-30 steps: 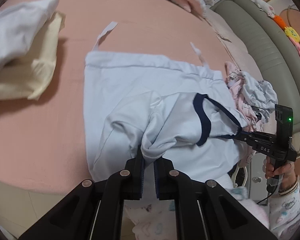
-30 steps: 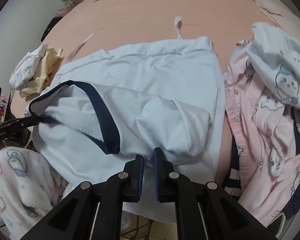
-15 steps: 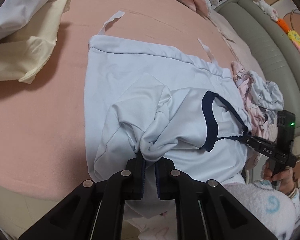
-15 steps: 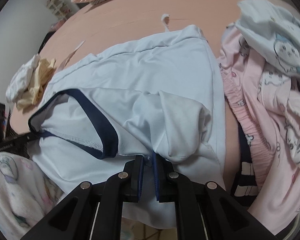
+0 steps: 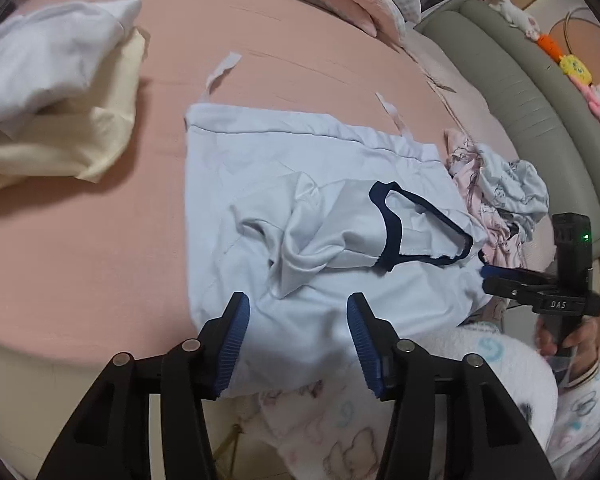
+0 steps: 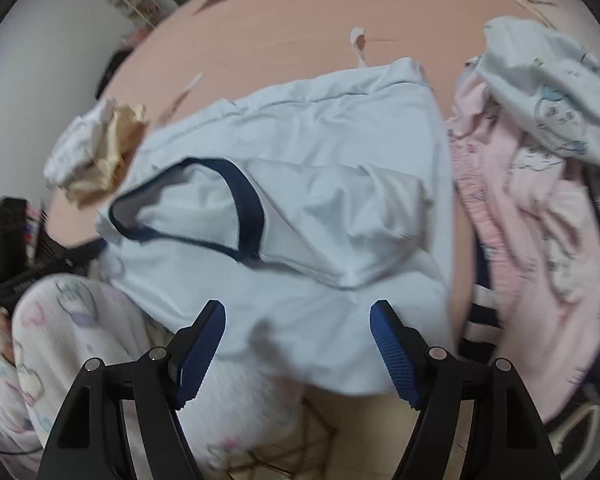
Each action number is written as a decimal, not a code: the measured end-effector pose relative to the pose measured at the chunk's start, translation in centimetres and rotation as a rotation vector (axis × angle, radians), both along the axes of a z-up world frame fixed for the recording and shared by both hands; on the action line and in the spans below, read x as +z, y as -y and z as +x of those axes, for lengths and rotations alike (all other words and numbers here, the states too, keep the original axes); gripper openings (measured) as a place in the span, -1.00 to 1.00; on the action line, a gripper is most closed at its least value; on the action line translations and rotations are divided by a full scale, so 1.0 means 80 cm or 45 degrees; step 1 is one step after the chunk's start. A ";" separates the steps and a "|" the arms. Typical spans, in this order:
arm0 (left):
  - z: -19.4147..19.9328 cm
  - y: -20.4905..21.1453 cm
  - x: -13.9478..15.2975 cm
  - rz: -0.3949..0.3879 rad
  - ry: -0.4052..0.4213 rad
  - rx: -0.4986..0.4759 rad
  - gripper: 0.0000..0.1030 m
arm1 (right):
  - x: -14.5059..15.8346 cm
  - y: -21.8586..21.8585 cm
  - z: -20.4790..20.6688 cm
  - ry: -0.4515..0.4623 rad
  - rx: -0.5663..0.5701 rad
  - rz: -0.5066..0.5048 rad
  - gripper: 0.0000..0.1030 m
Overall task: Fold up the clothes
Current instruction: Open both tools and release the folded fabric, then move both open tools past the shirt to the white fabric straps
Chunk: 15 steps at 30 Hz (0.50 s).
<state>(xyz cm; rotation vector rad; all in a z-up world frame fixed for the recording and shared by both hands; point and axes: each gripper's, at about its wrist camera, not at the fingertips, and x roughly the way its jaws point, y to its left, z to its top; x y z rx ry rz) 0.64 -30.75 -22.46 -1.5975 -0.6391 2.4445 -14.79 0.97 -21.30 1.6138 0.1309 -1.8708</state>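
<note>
A pale blue T-shirt with a navy collar lies on the pink bed, its top part folded down over the body. My left gripper hovers above the shirt's near edge, jaws opening, with no cloth pinched between the pads. In the right wrist view the same T-shirt with its navy collar lies below my right gripper, whose jaws are also opening over the near hem, gripping nothing. The right gripper also shows at the far right of the left wrist view, in a hand.
A white and cream folded pile sits at the left of the pink bed. Pink and printed pale garments are heaped to the right. A grey-green headboard runs along the far right. Fluffy pyjama legs stand at the bed's near edge.
Both grippers let go of the folded shirt corners and opened, then drew back slightly towards the near edge. The folded part now rests on the shirt's body.
</note>
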 end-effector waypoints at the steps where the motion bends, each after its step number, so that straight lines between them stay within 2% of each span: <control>1: 0.002 0.003 0.002 -0.002 0.005 0.001 -0.02 | 0.003 -0.005 0.001 0.003 -0.004 0.006 0.45; 6: 0.008 0.014 0.019 -0.035 -0.007 0.030 0.01 | 0.023 -0.034 -0.001 0.023 -0.093 -0.033 0.45; 10: 0.001 0.026 0.046 -0.076 -0.057 0.094 0.19 | 0.048 -0.052 -0.011 0.013 -0.192 -0.079 0.46; 15: -0.024 0.039 0.078 -0.078 -0.114 0.140 0.20 | 0.076 -0.045 -0.033 -0.035 -0.225 -0.067 0.46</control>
